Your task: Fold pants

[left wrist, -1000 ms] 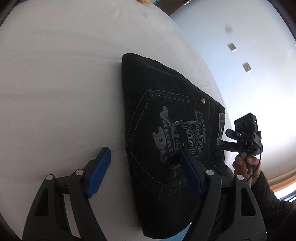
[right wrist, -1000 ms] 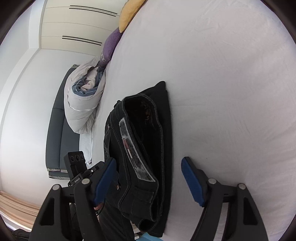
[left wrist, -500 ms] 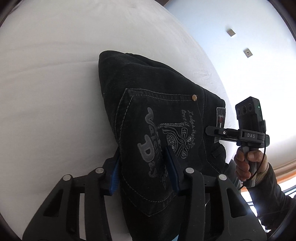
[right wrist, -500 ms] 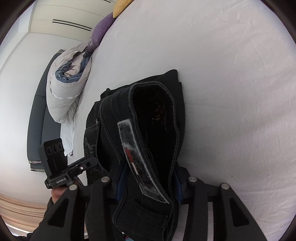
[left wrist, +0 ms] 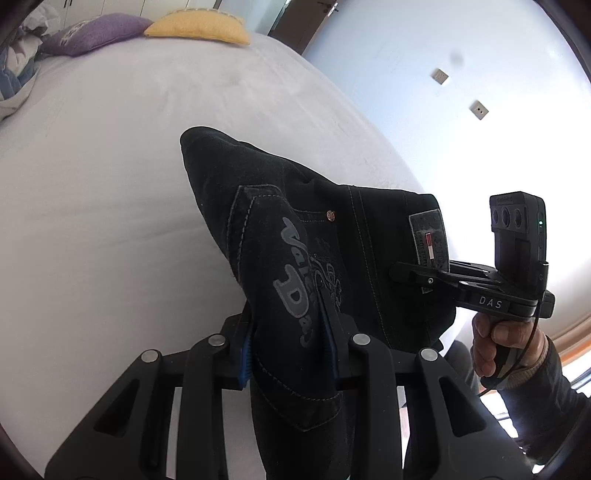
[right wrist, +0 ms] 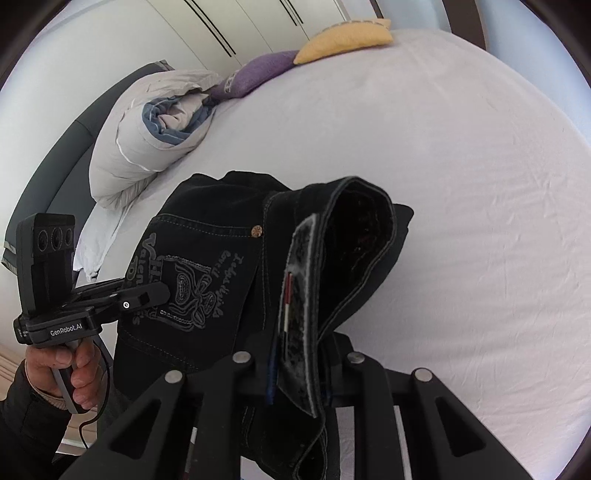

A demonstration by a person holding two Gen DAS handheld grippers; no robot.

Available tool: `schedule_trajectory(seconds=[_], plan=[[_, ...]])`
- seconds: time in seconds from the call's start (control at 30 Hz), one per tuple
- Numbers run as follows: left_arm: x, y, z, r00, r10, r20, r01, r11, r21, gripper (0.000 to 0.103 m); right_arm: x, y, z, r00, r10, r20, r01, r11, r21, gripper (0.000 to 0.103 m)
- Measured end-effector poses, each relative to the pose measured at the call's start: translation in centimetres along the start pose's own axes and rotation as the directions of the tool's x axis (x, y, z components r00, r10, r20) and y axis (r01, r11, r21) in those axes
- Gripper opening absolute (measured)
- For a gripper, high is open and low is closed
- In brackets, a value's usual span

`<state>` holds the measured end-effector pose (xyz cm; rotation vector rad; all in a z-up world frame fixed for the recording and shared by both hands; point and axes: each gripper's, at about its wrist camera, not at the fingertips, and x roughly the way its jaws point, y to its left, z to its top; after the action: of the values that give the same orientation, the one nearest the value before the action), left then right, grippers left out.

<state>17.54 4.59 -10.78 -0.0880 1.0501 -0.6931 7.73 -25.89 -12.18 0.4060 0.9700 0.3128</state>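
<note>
**Black pants lifted off the bed by both grippers**

A white-sheeted bed (left wrist: 110,192) fills both views. At its far end, toward 12 o'clock, lie a yellow pillow (left wrist: 197,27) and a purple pillow (left wrist: 92,33); in the right wrist view a rolled grey-and-blue duvet (right wrist: 147,136) sits at 10 o'clock beside a dark headboard (right wrist: 62,151). A pale blue wall (left wrist: 424,66) with two small wall plates (left wrist: 478,109) rises at 1 o'clock in the left wrist view.

The black pants (left wrist: 295,229) hang bunched in mid-frame, their far corner toward the sheet. The left gripper (left wrist: 291,347) has its jaws closing, pads pressed on the printed back pocket. The right gripper (right wrist: 299,365) has its jaws closing on the waistband with its grey label.

The pants' legs are cut off at the bottom edge. Whether the far corner touches the sheet cannot be told. Each blue pad is mostly buried in cloth. The person shows only as a hand (left wrist: 498,343) and dark sleeve.

A second ago both jaws stood wide with the pants lying flat on the bed; now they are pinched and raised, and the pillows have come into the left view.
</note>
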Motion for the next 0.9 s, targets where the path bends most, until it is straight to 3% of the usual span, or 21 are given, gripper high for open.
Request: schedule_trajectory(seconds=[0.17, 0.37, 0.47, 0.6, 0.63, 0.7, 0.77, 0.83, 0.9], plan=[[-0.6, 0.1, 5.0, 0.999, 0.017, 0.041, -0.018, 1.000, 0.019, 0.028, -1.2, -0.4, 5.6, 0.999, 0.016, 0.048, -0.015, 1.000, -0.023, 0.020], [2.8, 1.2, 10.1, 0.997, 0.071, 0.004, -0.071, 0.997, 0.036, 0.028, 1.4, -3.1, 10.8, 0.999, -0.001, 0.041, 0.001, 1.000, 0.009, 0.020], [5.2, 1.4, 10.9, 0.995, 0.093, -0.018, -0.092, 0.994, 0.059, 0.028, 3.1, -5.4, 11.8, 1.000, -0.007, 0.015, 0.006, 0.999, 0.041, 0.020], [9.2, 4.1, 9.7, 0.994, 0.086, -0.071, -0.088, 0.996, -0.029, 0.030, 6.3, -8.7, 11.7, 0.999, 0.013, -0.041, -0.009, 0.996, 0.087, 0.020], [10.3, 5.0, 9.1, 0.991, 0.096, -0.092, -0.101, 0.993, -0.054, 0.032, 7.3, -9.2, 11.5, 0.998, -0.004, -0.056, 0.009, 0.996, 0.090, 0.022], [11.4, 6.0, 8.1, 0.988, 0.121, -0.092, -0.128, 0.989, -0.077, 0.044, 8.7, -10.3, 10.7, 0.997, -0.024, -0.070, 0.031, 0.994, 0.105, 0.035], [11.4, 6.8, 7.4, 0.991, 0.118, -0.068, -0.124, 0.987, -0.106, 0.055, 9.3, -11.6, 9.7, 0.998, -0.005, -0.066, 0.015, 0.987, 0.162, 0.055], [11.2, 7.3, 7.0, 0.988, 0.138, -0.067, -0.146, 0.981, -0.126, 0.070, 9.4, -12.5, 9.0, 0.998, 0.054, -0.033, -0.046, 0.979, 0.198, 0.059], [10.9, 7.4, 7.0, 0.989, 0.133, -0.071, -0.142, 0.981, -0.132, 0.073, 8.6, -12.7, 8.4, 0.998, 0.069, -0.013, -0.065, 0.977, 0.204, 0.065]])
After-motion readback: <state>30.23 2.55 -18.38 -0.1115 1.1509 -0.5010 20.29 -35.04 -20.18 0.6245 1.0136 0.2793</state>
